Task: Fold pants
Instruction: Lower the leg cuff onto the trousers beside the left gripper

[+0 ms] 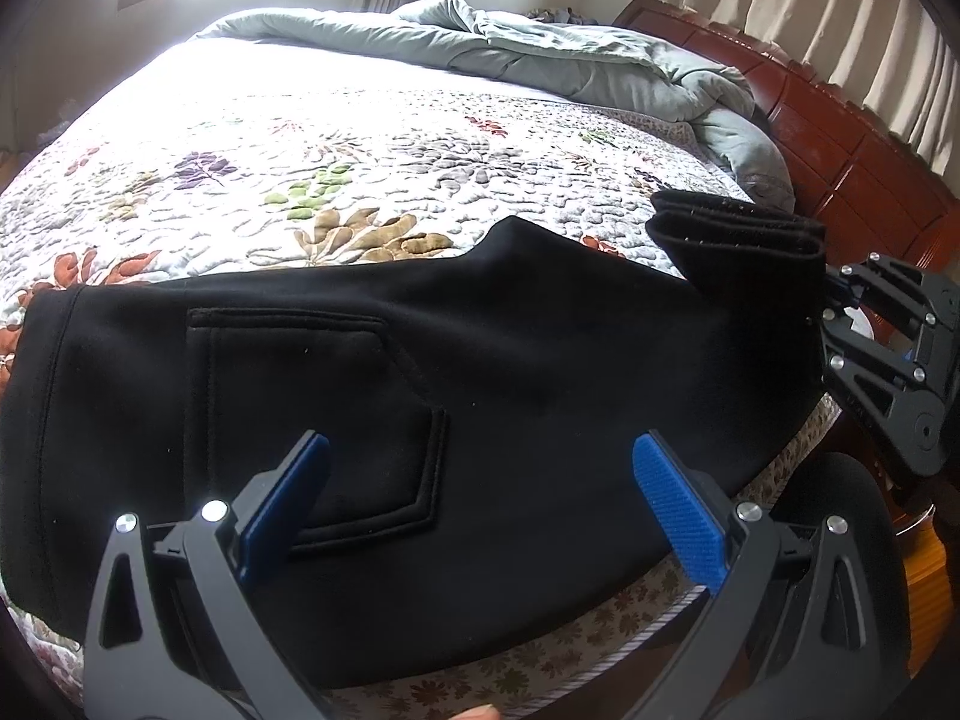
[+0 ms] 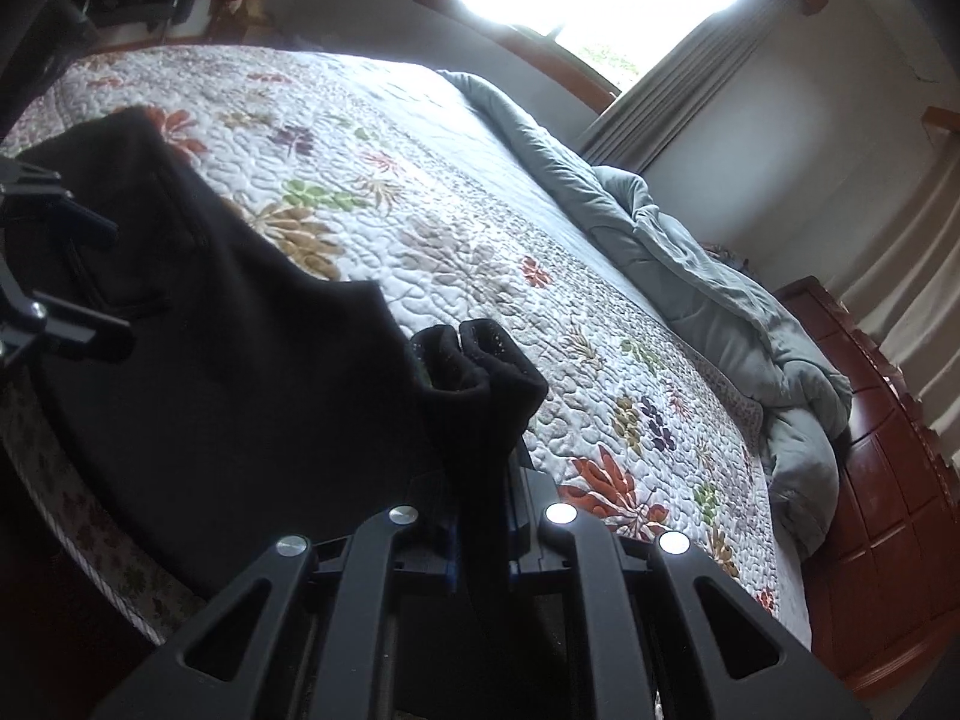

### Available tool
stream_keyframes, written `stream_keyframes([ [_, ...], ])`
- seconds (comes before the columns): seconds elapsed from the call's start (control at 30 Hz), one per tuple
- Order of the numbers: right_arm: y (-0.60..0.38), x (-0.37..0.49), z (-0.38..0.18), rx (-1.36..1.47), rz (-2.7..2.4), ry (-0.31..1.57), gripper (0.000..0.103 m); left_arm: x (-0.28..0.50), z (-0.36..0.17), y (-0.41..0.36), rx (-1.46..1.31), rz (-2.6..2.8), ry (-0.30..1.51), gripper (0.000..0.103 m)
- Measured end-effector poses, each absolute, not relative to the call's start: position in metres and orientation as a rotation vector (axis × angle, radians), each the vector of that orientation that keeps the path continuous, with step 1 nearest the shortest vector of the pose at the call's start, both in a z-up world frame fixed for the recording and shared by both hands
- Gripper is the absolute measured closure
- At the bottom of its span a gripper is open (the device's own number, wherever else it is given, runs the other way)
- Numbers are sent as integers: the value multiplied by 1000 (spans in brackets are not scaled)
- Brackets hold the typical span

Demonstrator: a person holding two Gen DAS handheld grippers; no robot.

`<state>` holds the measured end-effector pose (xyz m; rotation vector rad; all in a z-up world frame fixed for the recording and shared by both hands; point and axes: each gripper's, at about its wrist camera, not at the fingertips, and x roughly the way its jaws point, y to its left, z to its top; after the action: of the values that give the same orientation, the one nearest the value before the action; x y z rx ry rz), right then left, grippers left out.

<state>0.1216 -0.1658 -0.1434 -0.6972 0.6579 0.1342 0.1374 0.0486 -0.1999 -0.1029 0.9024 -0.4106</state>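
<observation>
1. Left wrist view: blue-padded jaws of the left gripper [image 1: 480, 498] stand wide apart above the black pants [image 1: 420, 396], gripping nothing. The pants lie across the near edge of the bed [image 1: 300, 138] on its floral quilt, back pocket [image 1: 318, 420] up. At far right, the right gripper [image 1: 831, 300] holds the cuffs lifted.
2. Right wrist view: jaws of the right gripper [image 2: 480, 516] are clamped on the bunched pant legs [image 2: 480, 384], which rise between them. A grey duvet [image 2: 690, 276] lies along the far side.
</observation>
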Motion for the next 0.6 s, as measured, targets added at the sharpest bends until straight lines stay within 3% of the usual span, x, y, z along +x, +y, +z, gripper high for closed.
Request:
stream_keyframes([
  [0.6, -138, 118, -195, -919, 169, 673, 92, 143, -203, 56, -136, -401, 918, 3],
])
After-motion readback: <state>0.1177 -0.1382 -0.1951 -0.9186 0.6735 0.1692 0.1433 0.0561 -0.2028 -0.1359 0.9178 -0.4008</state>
